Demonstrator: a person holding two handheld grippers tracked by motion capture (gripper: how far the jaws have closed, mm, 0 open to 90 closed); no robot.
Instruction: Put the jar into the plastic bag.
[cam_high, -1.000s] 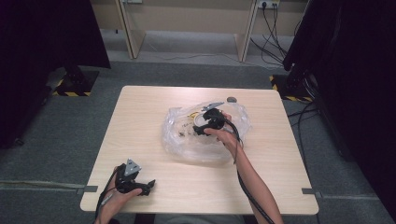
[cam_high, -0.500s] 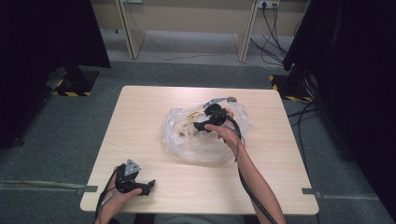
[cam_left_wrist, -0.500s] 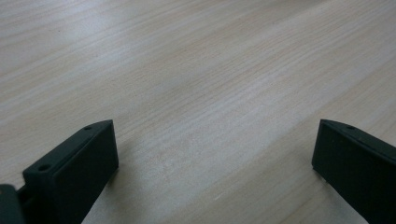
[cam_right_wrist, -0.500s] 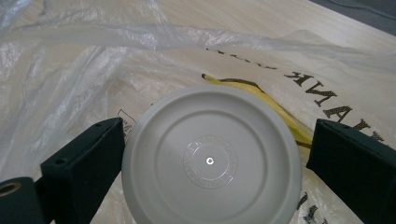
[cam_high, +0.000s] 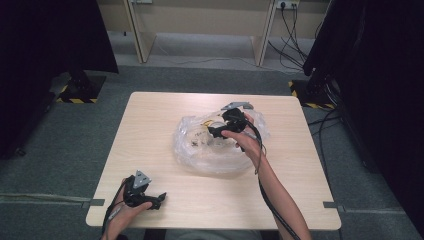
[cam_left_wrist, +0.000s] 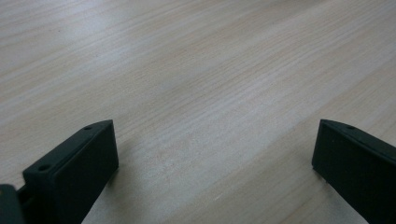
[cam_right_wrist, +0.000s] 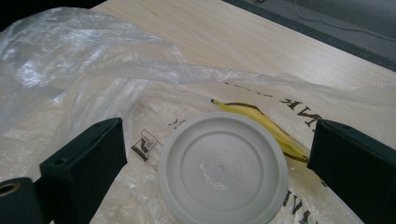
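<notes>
A crumpled clear plastic bag (cam_high: 210, 150) lies in the middle of the wooden table (cam_high: 150, 115). My right gripper (cam_high: 216, 131) hovers over the bag, jaws wide open. In the right gripper view a round whitish lid (cam_right_wrist: 223, 169) sits between the open jaws, and a yellow banana (cam_right_wrist: 261, 125) lies under the printed plastic (cam_right_wrist: 84, 70) just behind it. My left gripper (cam_high: 159, 199) rests near the table's front left edge. Its jaws stand wide open over bare wood (cam_left_wrist: 201, 93) in the left gripper view.
Black curtains hang at both sides of the room. Table legs (cam_high: 140, 30) and cables (cam_high: 295, 30) stand on the grey floor behind the table. Yellow-black striped bases (cam_high: 75, 95) sit on the floor at both sides.
My right gripper has shifted slightly to the right and up over the bag. The left gripper has stayed in place.
</notes>
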